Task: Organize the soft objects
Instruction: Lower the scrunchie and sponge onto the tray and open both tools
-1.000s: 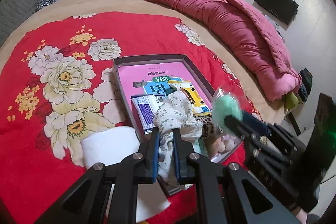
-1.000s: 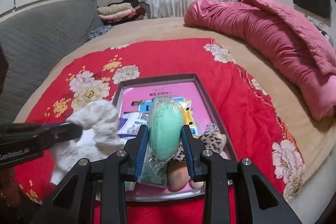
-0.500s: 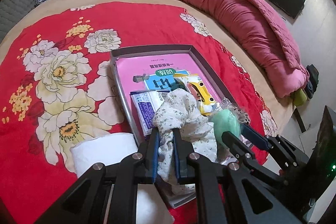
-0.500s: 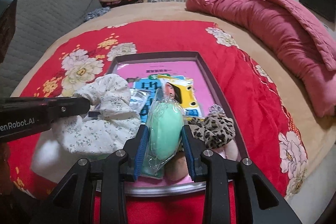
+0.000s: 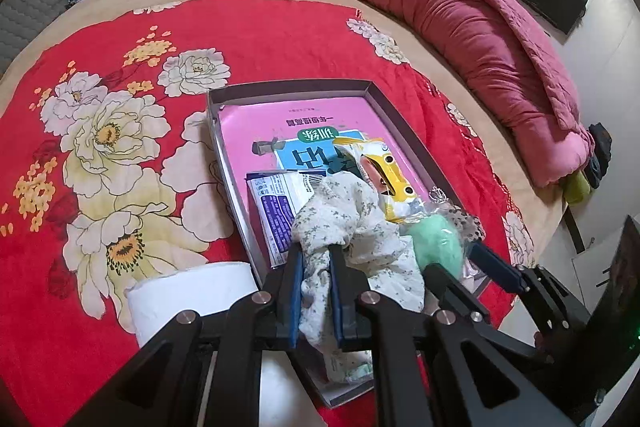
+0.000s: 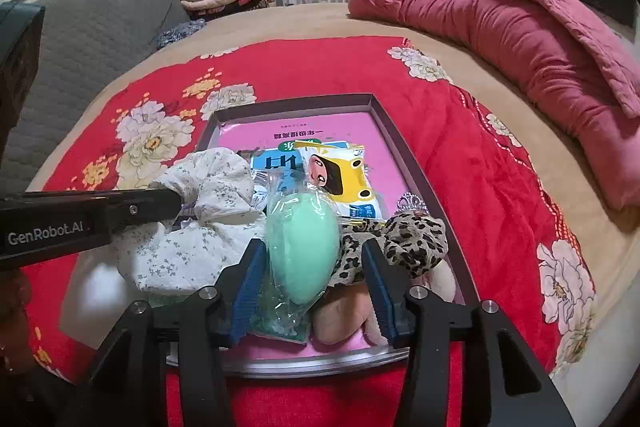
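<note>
With the right gripper point(image 6: 314, 279) just spread off the bagged green sponge point(image 6: 302, 243), lift straight out of the tray point(image 6: 416, 179) — the left gripper point(image 5: 316, 291) pinches the floral cloth point(image 5: 352, 223).

light: soft, even indoor | edges: fisheye-bent, dark corners | focus: mostly sharp

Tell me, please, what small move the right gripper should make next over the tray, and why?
Probably lift the right gripper straight back. Its jaws have just been opening and now stand clear of the wrapped green sponge, which seems to rest among the items in the tray. The left gripper is shut on the floral cloth right beside it, so pull back gently.
</note>
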The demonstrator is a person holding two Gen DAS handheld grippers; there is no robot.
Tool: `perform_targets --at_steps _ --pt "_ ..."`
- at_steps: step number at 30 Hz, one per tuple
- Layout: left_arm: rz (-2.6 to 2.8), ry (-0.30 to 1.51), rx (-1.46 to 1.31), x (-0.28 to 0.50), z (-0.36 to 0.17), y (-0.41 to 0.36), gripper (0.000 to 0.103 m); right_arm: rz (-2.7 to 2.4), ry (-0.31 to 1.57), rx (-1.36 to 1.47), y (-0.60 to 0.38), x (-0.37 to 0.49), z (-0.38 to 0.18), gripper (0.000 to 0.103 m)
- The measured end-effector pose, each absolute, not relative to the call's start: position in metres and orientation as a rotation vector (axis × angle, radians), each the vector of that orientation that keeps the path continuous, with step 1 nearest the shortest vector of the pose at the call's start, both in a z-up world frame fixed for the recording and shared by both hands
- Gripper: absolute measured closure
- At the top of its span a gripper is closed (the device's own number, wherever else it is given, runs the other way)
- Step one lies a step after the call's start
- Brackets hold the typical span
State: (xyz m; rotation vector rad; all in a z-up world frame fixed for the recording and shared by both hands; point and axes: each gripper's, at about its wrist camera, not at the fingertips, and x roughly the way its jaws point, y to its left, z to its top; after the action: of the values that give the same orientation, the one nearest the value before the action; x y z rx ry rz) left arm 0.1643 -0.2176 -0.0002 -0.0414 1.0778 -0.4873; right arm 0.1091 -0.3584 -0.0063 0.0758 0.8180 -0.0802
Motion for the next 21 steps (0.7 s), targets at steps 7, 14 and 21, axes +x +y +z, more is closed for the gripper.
perform_targets --at_steps 7,14,21 --pt "-0.490 1.080 -0.026 0.168 -0.002 -0.228 0.075 -0.183 0.678 0.115 -0.375 0.093 0.015 0.034" --pt "-0.520 1.030 -0.058 0.166 0.010 -0.227 0.039 -0.255 0.618 0.198 -0.396 0.083 0.028 0.032" --pt "-0.514 0.985 -0.052 0.159 0.026 -0.220 0.034 -0.245 0.613 0.172 -0.387 0.082 0.034 0.032"
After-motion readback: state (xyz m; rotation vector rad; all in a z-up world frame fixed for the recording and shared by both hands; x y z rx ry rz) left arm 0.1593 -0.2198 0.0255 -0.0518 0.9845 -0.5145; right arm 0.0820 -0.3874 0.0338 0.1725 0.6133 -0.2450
